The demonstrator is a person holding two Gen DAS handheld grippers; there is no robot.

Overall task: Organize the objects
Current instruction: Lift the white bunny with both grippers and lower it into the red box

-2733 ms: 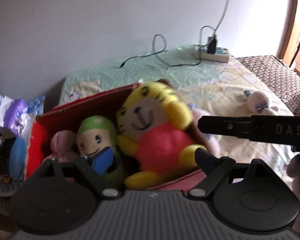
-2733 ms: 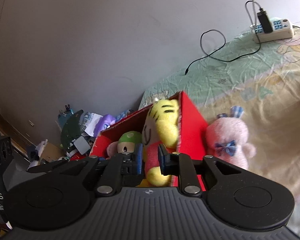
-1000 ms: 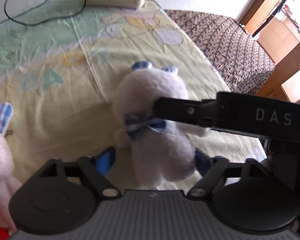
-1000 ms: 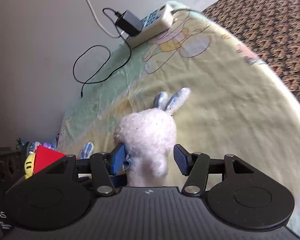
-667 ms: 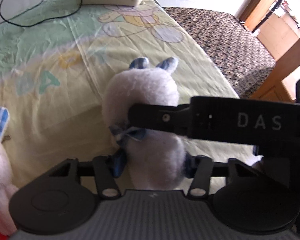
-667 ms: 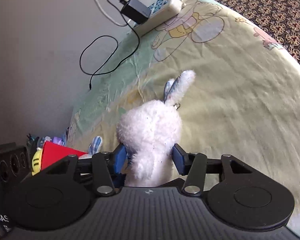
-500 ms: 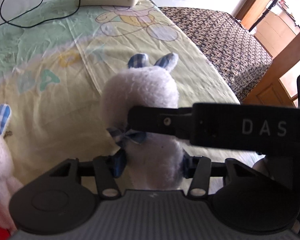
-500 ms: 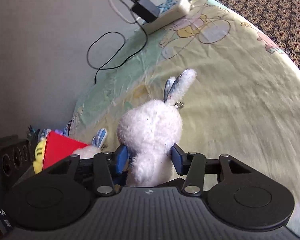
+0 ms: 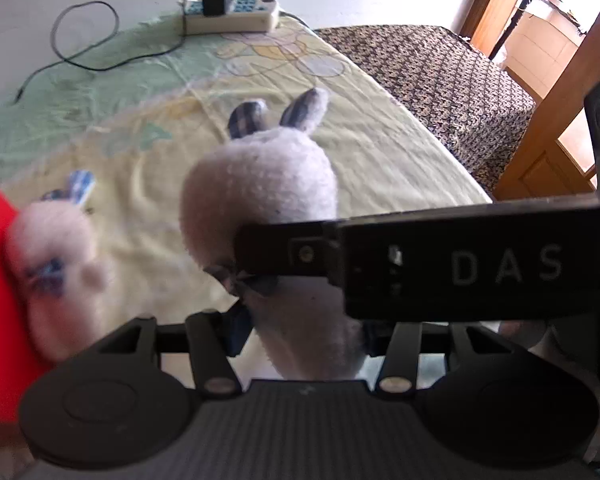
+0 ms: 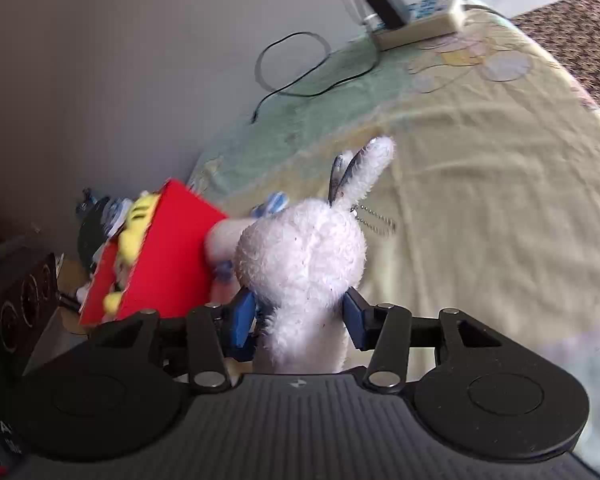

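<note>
- Bed (image 10: 480, 200): wrinkled yellow-green cartoon sheet, soft and broad.
- Red box (image 10: 168, 264): flat-sided, a yellow plush (image 10: 138, 220) poking out.
- White rabbit (image 10: 304, 264): fuzzy, round-headed, checked ears up, lifted over the bed near the box.
- Pink rabbit (image 9: 56, 264): fluffy, lying against the box.
- Right gripper (image 10: 300, 320): jaws clenched on the white rabbit's body.
- Left gripper (image 9: 302, 340): jaws pinch the same rabbit lower down.
</note>
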